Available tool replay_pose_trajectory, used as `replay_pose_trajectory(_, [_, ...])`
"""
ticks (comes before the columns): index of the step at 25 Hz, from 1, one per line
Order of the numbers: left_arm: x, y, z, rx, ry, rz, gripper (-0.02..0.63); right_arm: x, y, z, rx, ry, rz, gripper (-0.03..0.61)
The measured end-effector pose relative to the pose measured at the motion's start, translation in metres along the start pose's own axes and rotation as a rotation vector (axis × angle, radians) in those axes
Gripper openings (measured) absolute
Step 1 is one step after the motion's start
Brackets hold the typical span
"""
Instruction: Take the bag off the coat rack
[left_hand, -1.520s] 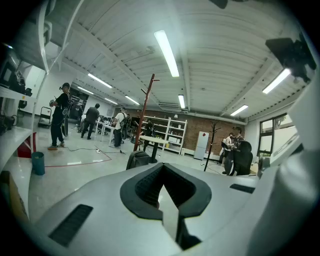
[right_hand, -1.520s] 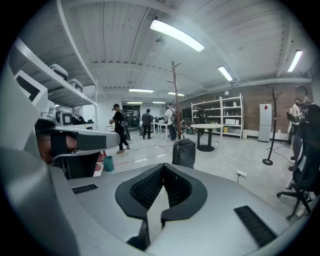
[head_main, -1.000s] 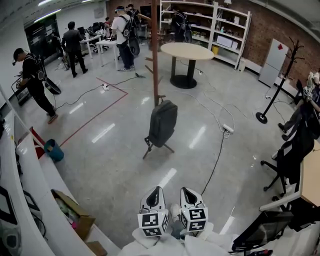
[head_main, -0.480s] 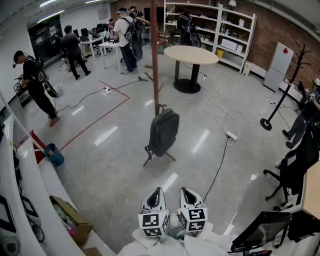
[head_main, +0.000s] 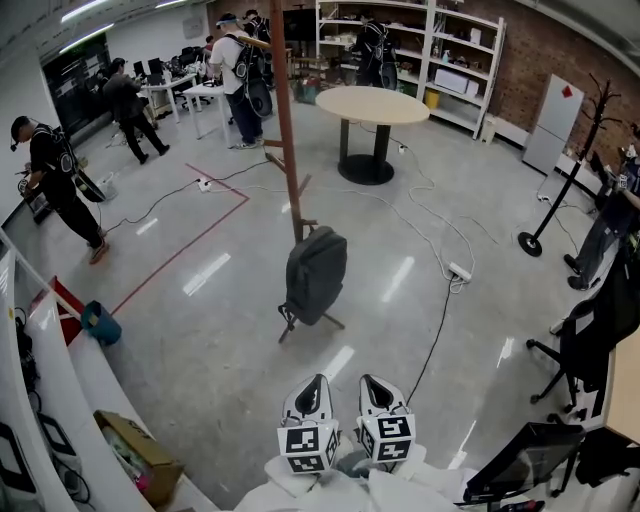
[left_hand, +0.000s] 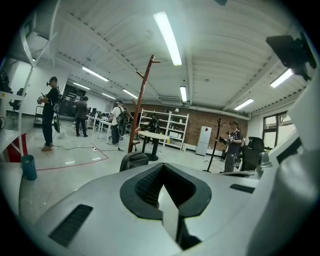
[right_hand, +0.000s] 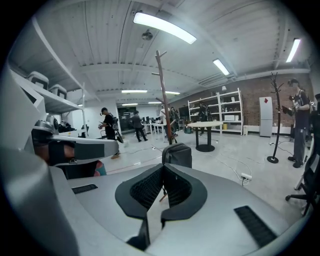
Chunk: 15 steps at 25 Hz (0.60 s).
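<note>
Steadily the coat rack (head_main: 285, 120) and its hanging bag (head_main: 316, 273) have drawn nearer; left gripper (head_main: 312, 392) and right gripper (head_main: 380, 392), both closed and empty, aren't within reach yet.

The bag (head_main: 316, 274) is a dark grey backpack, closed and full in shape. It hangs upright, low on the coat rack (head_main: 288, 150), a tall brown wooden pole with short pegs, near the rack's spread feet.

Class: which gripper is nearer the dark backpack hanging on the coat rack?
Left, narrowly. The left gripper lines up almost straight with the backpack; the right gripper sits off to its right. Both are far short.
</note>
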<state>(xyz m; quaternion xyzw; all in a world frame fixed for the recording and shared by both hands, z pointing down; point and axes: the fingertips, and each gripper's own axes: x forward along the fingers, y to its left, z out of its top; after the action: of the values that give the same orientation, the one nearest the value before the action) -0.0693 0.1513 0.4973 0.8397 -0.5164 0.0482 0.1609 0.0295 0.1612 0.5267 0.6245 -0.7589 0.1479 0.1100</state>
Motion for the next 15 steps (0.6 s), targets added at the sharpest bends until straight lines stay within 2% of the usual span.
replay_pose_trajectory(15, [0.078,0.003,0.014,0.017,0.023,0.015,0.002,0.066,-0.045,0.020,0.025,0.010,0.021,0.011])
